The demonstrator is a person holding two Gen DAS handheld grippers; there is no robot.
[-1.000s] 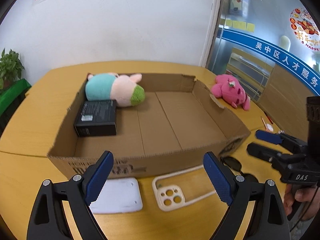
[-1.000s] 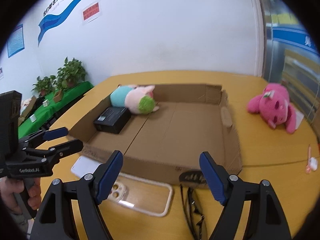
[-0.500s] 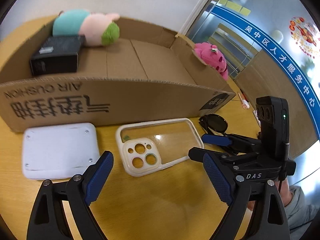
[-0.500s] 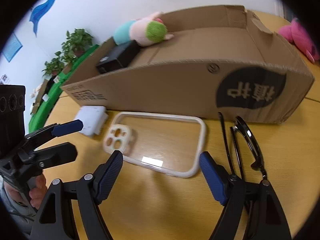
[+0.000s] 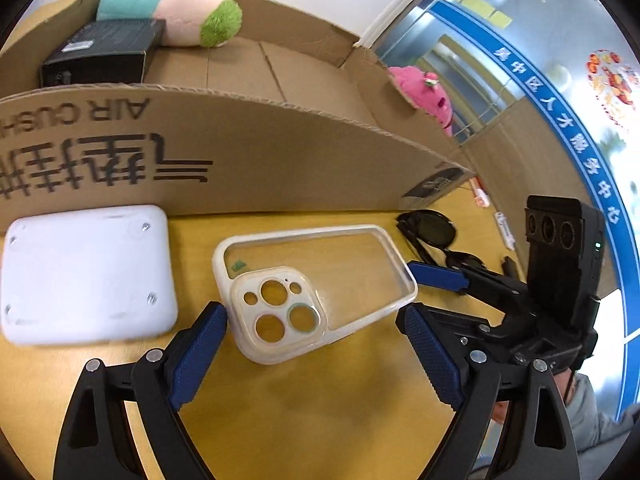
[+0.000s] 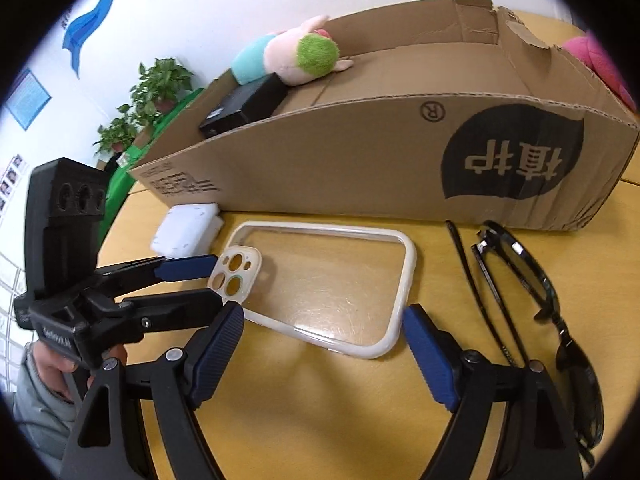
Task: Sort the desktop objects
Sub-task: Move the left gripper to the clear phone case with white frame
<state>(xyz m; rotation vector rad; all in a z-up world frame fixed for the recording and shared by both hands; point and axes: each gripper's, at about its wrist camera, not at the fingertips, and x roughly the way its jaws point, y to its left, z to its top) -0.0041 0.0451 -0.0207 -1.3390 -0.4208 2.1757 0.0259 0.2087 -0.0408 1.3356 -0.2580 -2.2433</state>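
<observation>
Both spread claws, left claw [image 5: 316, 354] and right claw [image 6: 324, 354], have been lowered around the phone case [image 5: 316, 280]; the sunglasses' [image 6: 536, 300] full frame is seen only from the right wrist, perhaps folded.

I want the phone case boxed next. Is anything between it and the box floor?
Yes: the cardboard box's near wall stands directly behind the phone case, between case and floor, so it must go over.
</observation>
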